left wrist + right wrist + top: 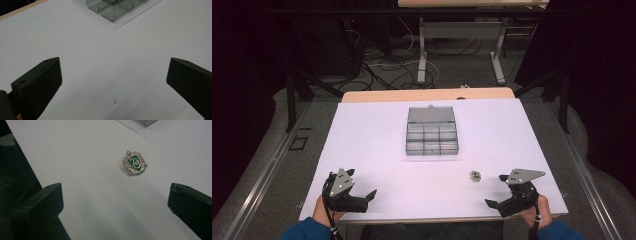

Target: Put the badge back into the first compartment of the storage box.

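Fingers: left gripper (pixel 362 199) and right gripper (pixel 498 192) both spread, empty, at lower frame. Badge (pixel 134 162) loose on desk (pixel 362 135), lower right of centre; compartment box (pixel 432 131) open at centre. Nothing placed yet, apparently.

A small shield-shaped badge (pixel 134 162), green enamel with a silver serpent and an ornate silver rim, is seen lying flat on the white table (pixel 372 145), face up. A clear compartment box (pixel 432 131), lid raised at the back, is set well apart toward the table's middle.
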